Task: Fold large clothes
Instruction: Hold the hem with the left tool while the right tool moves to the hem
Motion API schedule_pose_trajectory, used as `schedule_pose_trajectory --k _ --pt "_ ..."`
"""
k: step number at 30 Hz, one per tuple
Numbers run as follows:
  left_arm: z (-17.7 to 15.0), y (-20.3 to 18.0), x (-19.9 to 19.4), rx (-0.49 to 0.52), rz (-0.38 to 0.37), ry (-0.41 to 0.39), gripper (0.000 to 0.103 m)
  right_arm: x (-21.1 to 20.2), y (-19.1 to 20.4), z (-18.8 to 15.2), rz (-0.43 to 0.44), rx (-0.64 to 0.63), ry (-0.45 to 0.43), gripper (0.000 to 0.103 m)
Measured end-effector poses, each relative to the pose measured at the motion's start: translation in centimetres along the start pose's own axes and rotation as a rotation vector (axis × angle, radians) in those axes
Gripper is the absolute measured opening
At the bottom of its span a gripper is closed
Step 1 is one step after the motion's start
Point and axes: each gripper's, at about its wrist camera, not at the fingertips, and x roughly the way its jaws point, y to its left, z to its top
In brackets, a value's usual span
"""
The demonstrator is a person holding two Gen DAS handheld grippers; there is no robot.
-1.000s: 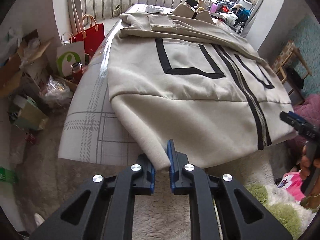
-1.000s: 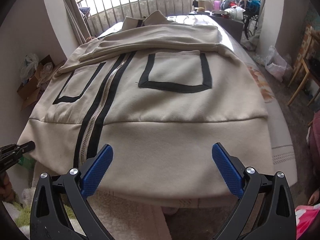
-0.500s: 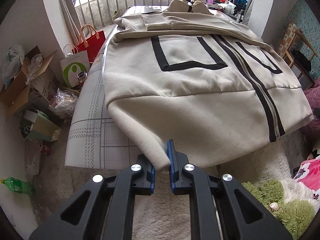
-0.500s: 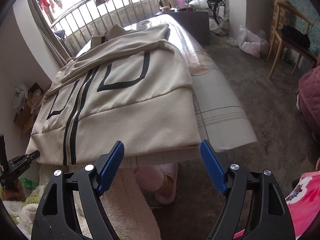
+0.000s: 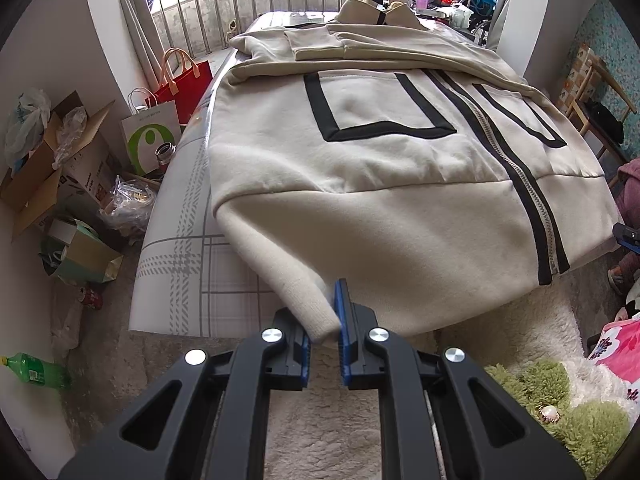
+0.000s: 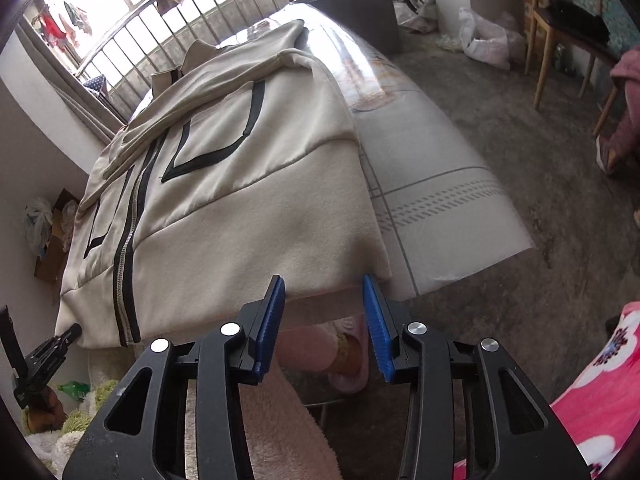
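Note:
A large cream zip jacket (image 5: 360, 168) with black-outlined pockets lies flat on the table, front up, its sleeves folded across the top; it also shows in the right wrist view (image 6: 224, 184). My left gripper (image 5: 324, 320) is shut on the jacket's near left hem corner, lifted slightly off the table edge. My right gripper (image 6: 324, 304) is open, its blue pads (image 6: 376, 320) on either side of the jacket's near right hem corner at the table edge, not closed on it.
The white table (image 5: 180, 264) carries the jacket. Bags, boxes and bottles (image 5: 80, 184) clutter the floor at left. A fluffy rug (image 5: 304, 432) lies below. A wooden chair (image 6: 560, 24) stands at right. Slippers (image 6: 344, 360) sit under the table.
My right gripper has swung right along the hem to the jacket's right corner and its jaws have narrowed. My left gripper keeps its hold on the left corner.

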Motion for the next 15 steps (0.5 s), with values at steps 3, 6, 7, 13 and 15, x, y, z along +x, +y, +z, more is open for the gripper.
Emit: schedule_pose_trajectory --k 3,6,7,13,15 --pt "0.0 0.0 0.0 0.000 0.000 0.000 0.011 -1.0 0.0 0.6 0.000 0.001 -0.051 0.039" --pt "0.0 0.0 0.0 0.002 0.002 0.000 0.011 -0.9 -0.3 1.4 -0.018 0.004 -0.065 0.047" --pt "0.0 0.0 0.1 0.002 0.002 0.000 0.011 -0.6 -0.4 1.7 -0.019 0.009 -0.060 0.050" --pt "0.0 0.0 0.1 0.000 0.001 0.001 0.011 0.7 -1.0 1.2 -0.002 0.043 0.011 0.051" --pt "0.0 0.0 0.1 0.001 0.001 0.000 0.011 0.7 -0.8 0.9 0.005 0.035 0.026 0.051"
